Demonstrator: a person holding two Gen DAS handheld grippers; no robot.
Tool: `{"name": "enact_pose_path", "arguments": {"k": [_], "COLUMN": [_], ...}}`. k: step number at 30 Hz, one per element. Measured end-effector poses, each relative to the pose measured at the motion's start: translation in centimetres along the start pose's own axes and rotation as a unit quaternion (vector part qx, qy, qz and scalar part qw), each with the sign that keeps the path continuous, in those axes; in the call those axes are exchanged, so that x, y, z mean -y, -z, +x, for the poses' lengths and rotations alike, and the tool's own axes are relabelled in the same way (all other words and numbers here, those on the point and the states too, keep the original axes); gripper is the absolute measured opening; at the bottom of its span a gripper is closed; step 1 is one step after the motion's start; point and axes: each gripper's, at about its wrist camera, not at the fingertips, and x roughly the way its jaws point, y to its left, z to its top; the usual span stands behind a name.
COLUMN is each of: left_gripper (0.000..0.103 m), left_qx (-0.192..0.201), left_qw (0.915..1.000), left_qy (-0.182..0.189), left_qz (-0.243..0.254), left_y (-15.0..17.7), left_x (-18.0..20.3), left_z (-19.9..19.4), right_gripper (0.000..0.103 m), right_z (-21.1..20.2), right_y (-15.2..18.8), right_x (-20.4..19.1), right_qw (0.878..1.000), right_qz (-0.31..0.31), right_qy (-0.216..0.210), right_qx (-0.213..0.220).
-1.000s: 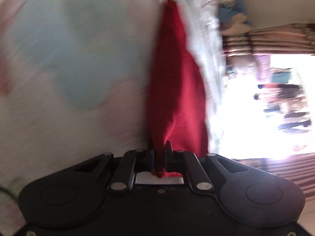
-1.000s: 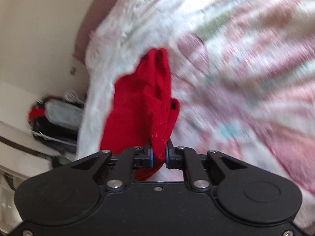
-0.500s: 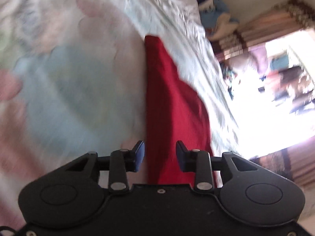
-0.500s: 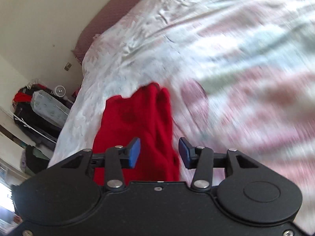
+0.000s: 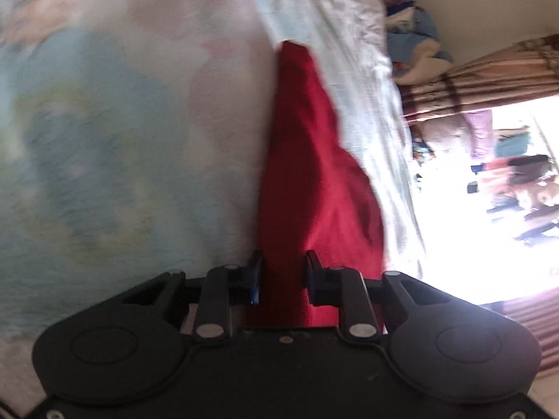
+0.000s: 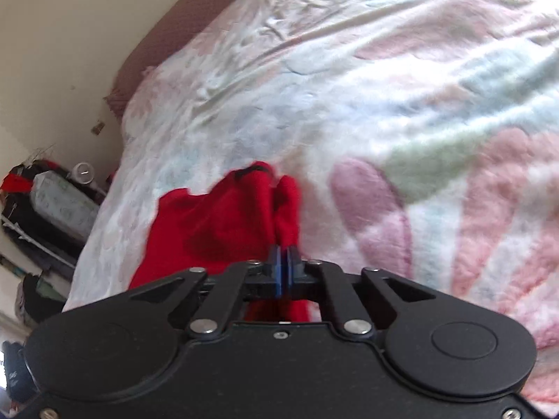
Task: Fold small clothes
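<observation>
Red garment (image 5: 307,188) — near end hidden behind the gripper body, perhaps bunched.

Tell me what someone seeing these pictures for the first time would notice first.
The bright red knitted garment stands out, lying bunched on the pastel pink, blue and green floral bedspread just beyond both grippers. The left gripper has red cloth between its parted fingers, while the right gripper is pinched shut with the red cloth right behind its tips. To the right in the left wrist view, a glaring bright window draws the eye.
</observation>
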Motion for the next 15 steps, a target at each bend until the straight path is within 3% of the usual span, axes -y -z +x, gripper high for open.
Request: {"name": "enact_pose_path", "arguments": {"k": [1, 3, 5, 7, 9, 10, 11, 15], "left_gripper": [0.036, 0.038, 0.043, 0.048, 0.048, 0.048, 0.048, 0.049], "left_qx": [-0.009, -0.018, -0.022, -0.001, 0.01, 0.011, 0.008, -0.007], "left_qw": [0.9999, 0.9993, 0.9989, 0.9998, 0.9999, 0.9999, 0.9998, 0.9993], "left_qy": [-0.001, 0.016, 0.024, 0.017, 0.008, 0.005, 0.005, 0.007], "left_qz": [-0.006, -0.029, -0.033, -0.014, -0.005, -0.012, -0.018, -0.037], "left_y": [0.1, -0.3, -1.0, -2.0, -3.0, -3.5, -3.9, -4.6], "left_x": [-0.8, -1.3, -0.5, 0.6, 1.2, 1.5, 1.5, 1.7], "left_z": [0.7, 0.8, 0.5, 0.3, 0.7, 1.4, 2.0, 4.0], "right_gripper": [0.0, 0.0, 0.007, 0.009, 0.021, 0.037, 0.044, 0.044], "right_z": [0.5, 0.9, 0.0, -1.0, -1.3, -1.3, -0.7, 3.0], "right_y": [0.2, 0.6, 0.5, 0.1, -0.6, -1.0, -1.5, -2.3], "right_x": [0.8, 2.3, 2.3, 1.4, 0.3, -0.4, -1.1, -2.0], "right_qw": [1.0, 0.999, 1.0, 1.0, 0.999, 0.999, 0.999, 0.999], "right_qz": [0.004, 0.025, 0.028, 0.01, -0.008, -0.016, -0.027, -0.039], "right_qy": [0.011, 0.004, 0.004, 0.001, -0.025, -0.034, -0.038, -0.023], "right_qx": [-0.011, -0.026, -0.007, 0.016, 0.03, 0.033, 0.028, -0.009]}}
